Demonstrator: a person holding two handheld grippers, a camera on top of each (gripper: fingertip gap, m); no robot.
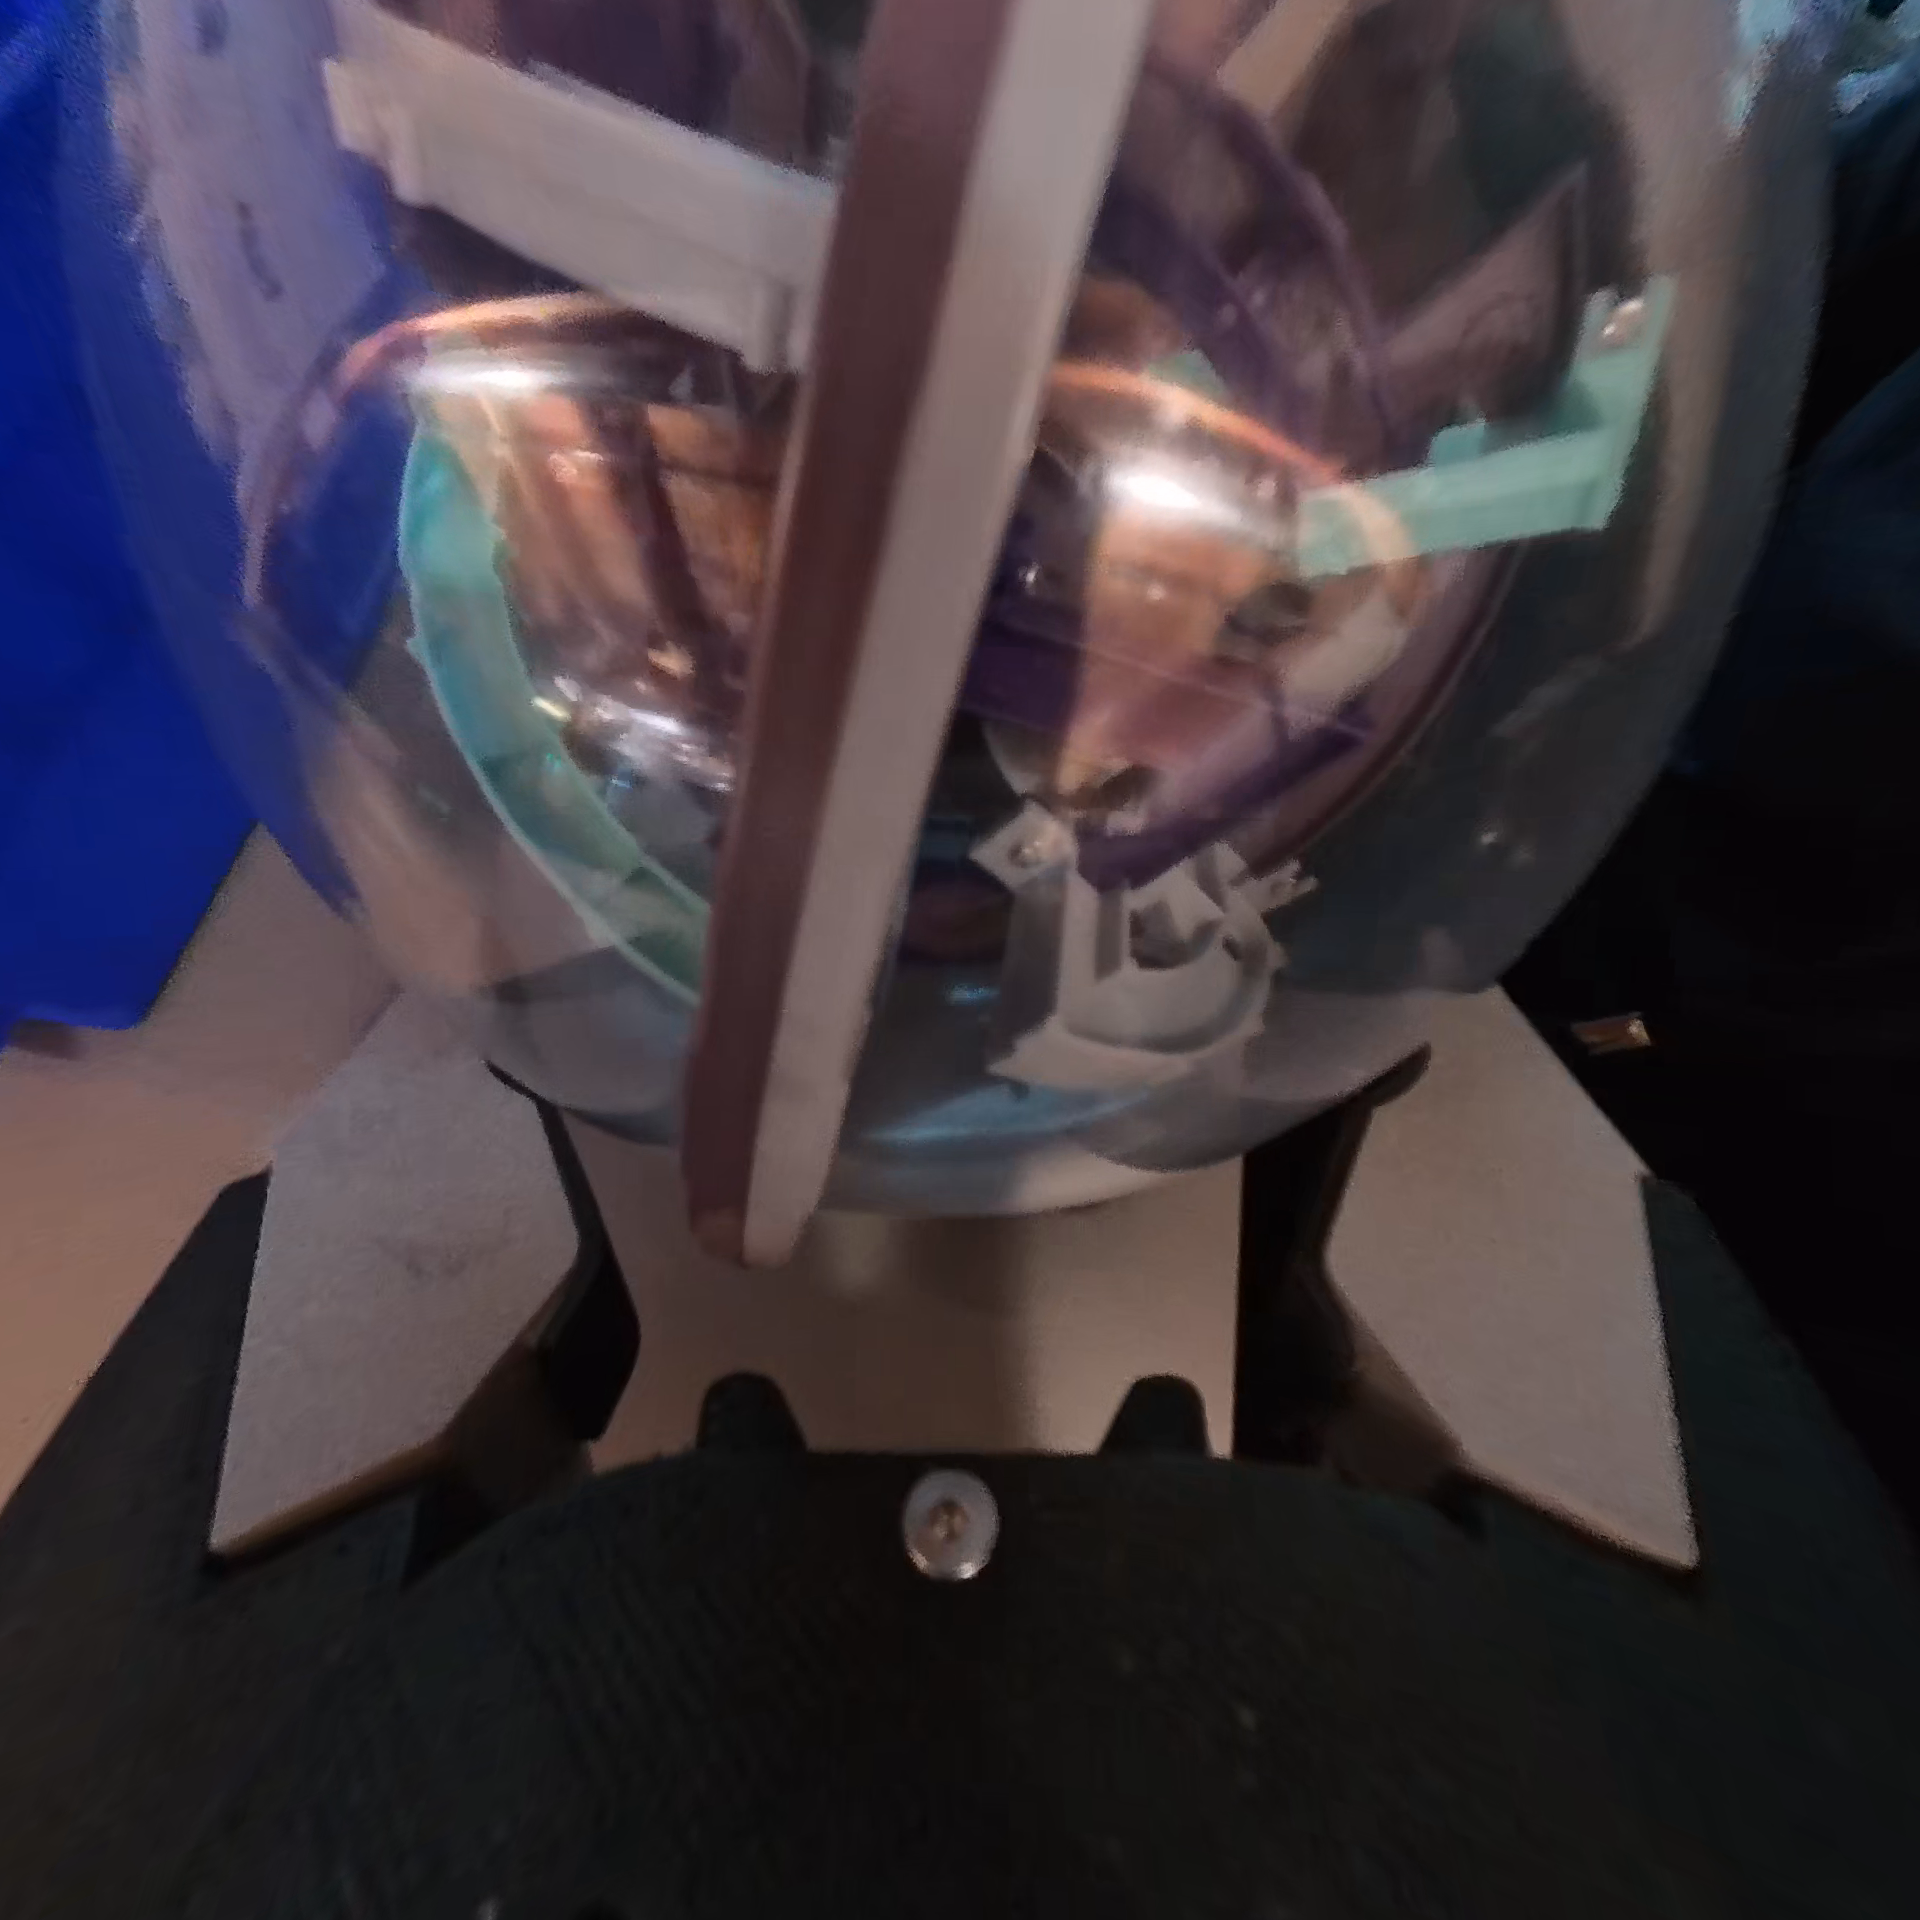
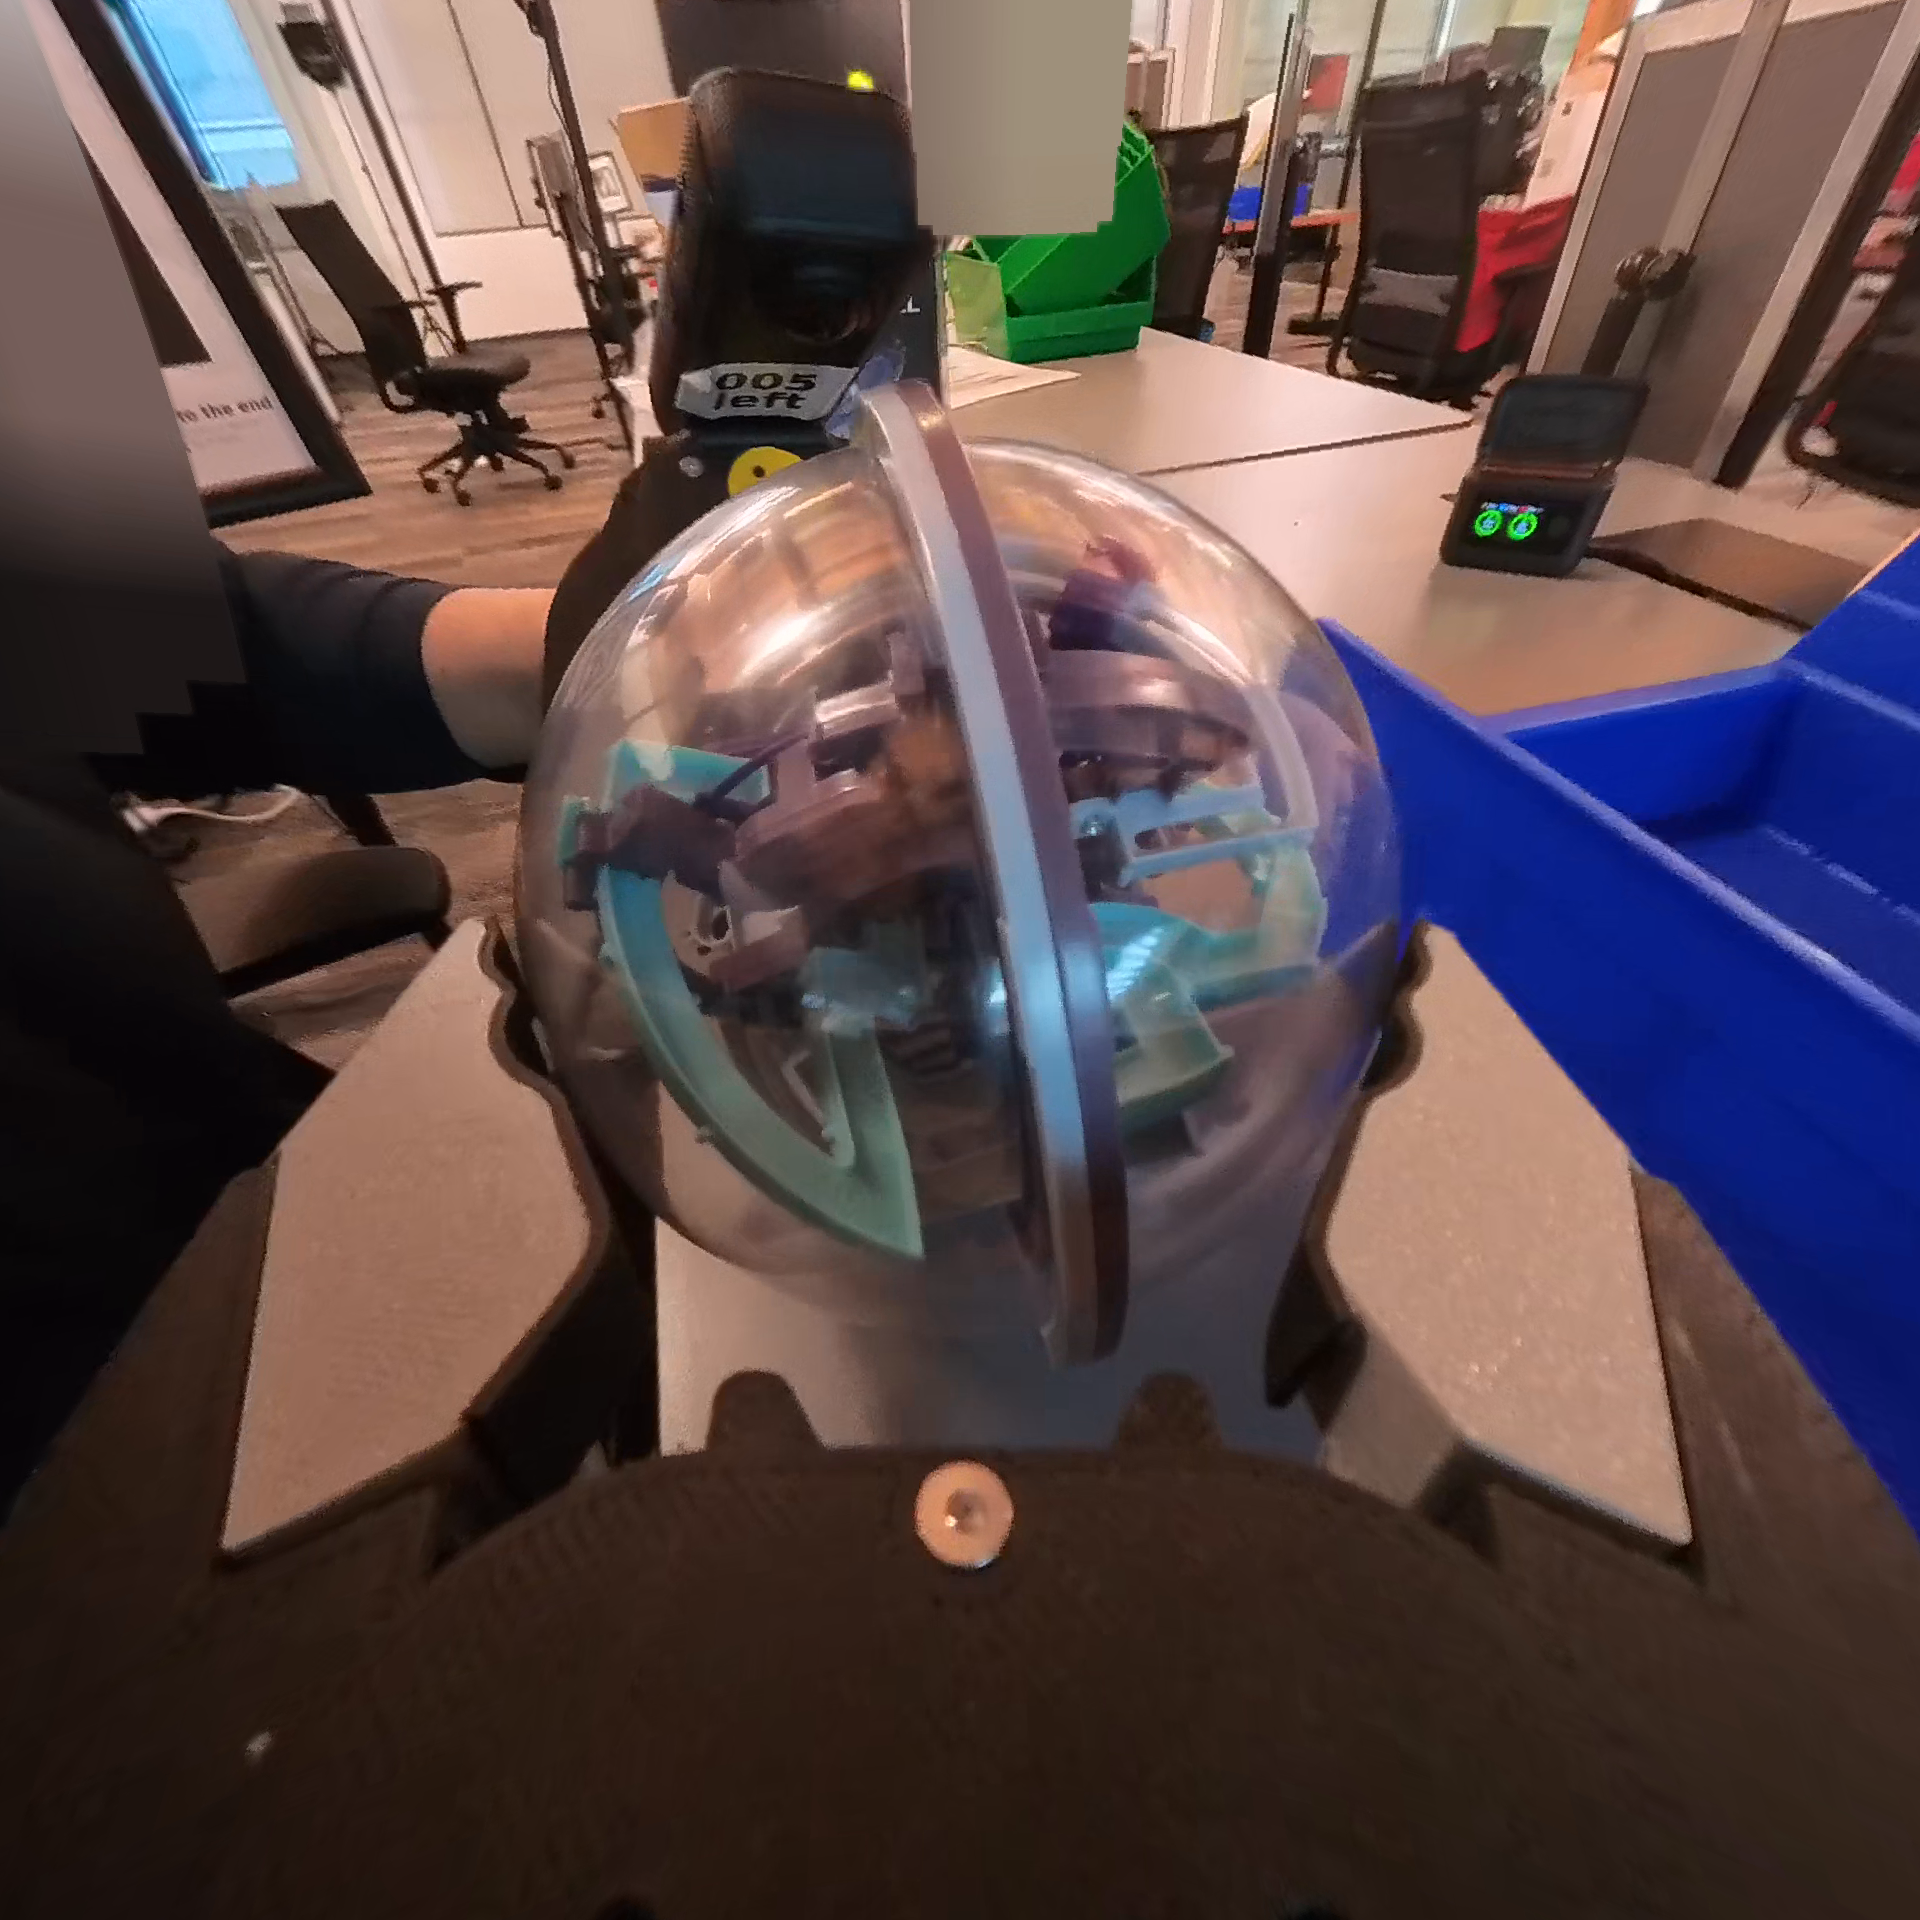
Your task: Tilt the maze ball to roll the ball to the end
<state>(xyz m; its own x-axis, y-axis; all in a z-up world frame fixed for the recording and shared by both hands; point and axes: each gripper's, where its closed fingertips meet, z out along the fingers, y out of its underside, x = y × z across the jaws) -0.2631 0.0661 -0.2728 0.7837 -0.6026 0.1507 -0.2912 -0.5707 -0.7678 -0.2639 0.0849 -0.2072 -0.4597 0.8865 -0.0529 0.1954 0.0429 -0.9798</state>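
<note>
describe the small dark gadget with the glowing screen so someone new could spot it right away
Start from the grey table behind the maze ball, then look right, beyond the blue bin. There stands a small black box, its lid hinged up. Two green glowing rings on its small screen set it apart.

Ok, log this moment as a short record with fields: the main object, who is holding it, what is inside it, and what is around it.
object: clear maze ball with a ring around its middle
right gripper: fingers against both sides of the ball
left gripper: opposite side, ball between its fingers
inside: teal and brown tracks; small ball not identifiable
beside: blue bin to the right
surface: grey table
</note>
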